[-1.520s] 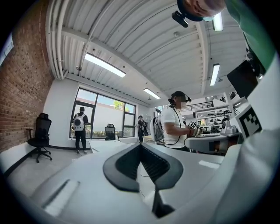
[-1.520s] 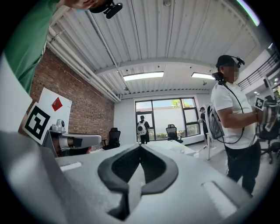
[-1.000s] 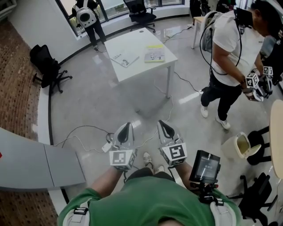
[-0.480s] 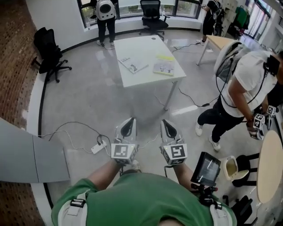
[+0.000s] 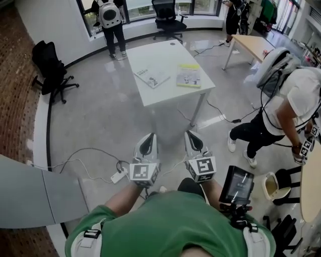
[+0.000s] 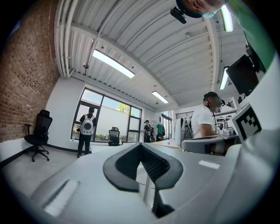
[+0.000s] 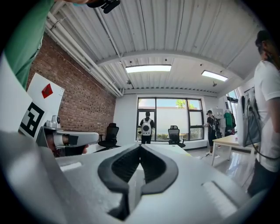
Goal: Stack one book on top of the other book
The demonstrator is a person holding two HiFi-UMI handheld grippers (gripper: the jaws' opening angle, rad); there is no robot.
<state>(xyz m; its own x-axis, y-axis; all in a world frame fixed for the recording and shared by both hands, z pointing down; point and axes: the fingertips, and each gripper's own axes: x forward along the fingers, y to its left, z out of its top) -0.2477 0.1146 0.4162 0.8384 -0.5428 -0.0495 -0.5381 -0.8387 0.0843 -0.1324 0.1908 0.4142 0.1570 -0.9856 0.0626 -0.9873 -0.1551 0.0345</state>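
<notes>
Two books (image 5: 152,78) apart, on table (image 5: 165,56) — unstacked

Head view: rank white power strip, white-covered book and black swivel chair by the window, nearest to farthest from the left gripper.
1. White power strip, on the floor, left of the left gripper.
2. White-covered book, on the white table ahead.
3. Black swivel chair, beyond the table.

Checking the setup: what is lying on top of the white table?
Two books lie apart on the white table: a white book and a yellow-edged book, neither stacked. The tabletop beneath them is covered.
</notes>
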